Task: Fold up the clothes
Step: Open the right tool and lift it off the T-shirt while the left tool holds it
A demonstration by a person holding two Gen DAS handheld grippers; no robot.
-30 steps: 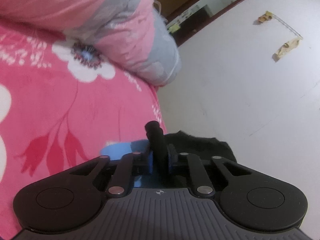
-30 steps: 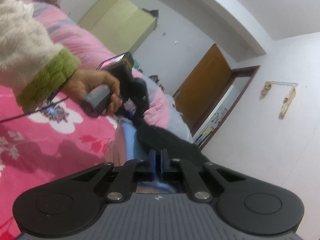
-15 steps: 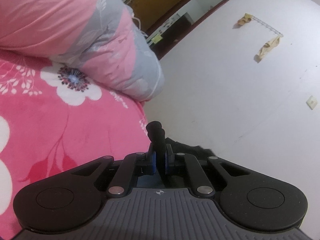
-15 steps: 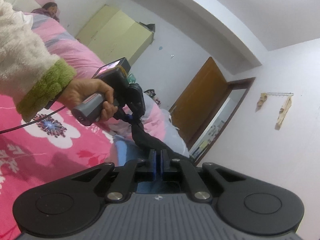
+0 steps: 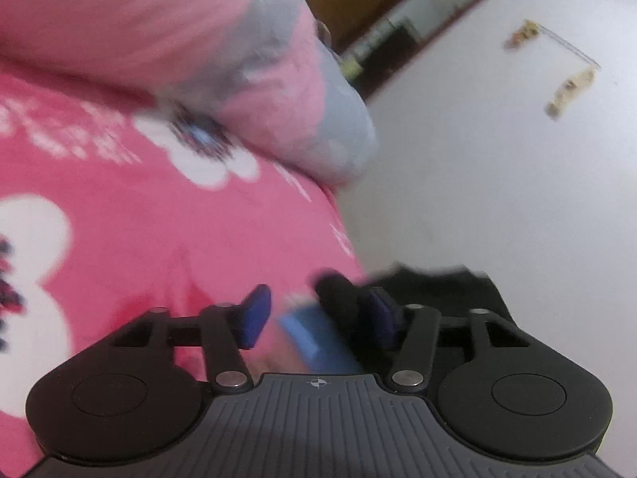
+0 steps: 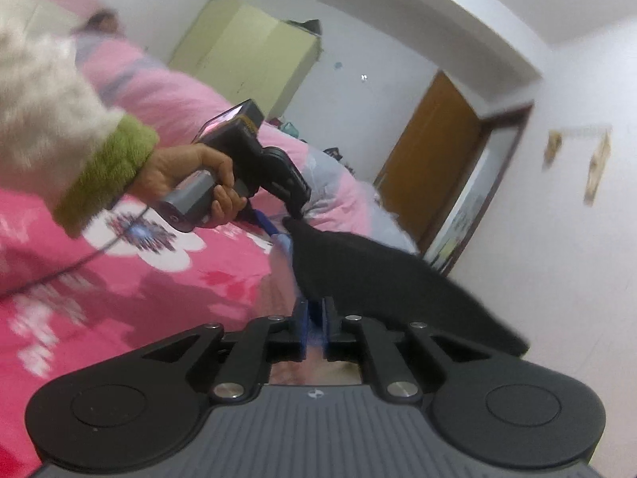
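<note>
On the pink floral blanket (image 5: 167,239), the left gripper (image 5: 314,314) has just been opening: its jaws, pinched on a fold before, now stand wide with the black garment (image 6: 382,271) loose against one pad. The cloth looks light, limp and soft, best taken by a hem or corner. To the right, the right gripper (image 6: 314,328) stays narrow, seemingly still nipping its edge.

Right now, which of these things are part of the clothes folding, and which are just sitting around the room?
Part of the job:
- black garment, with blue fabric under it
- left gripper, whose jaws have just been opening, the garment's corner beside one finger
- right gripper, nearly shut on the garment's edge

Just lying about:
- pink floral blanket
- rolled pink-and-grey quilt
- yellow-green wardrobe
- brown door
</note>
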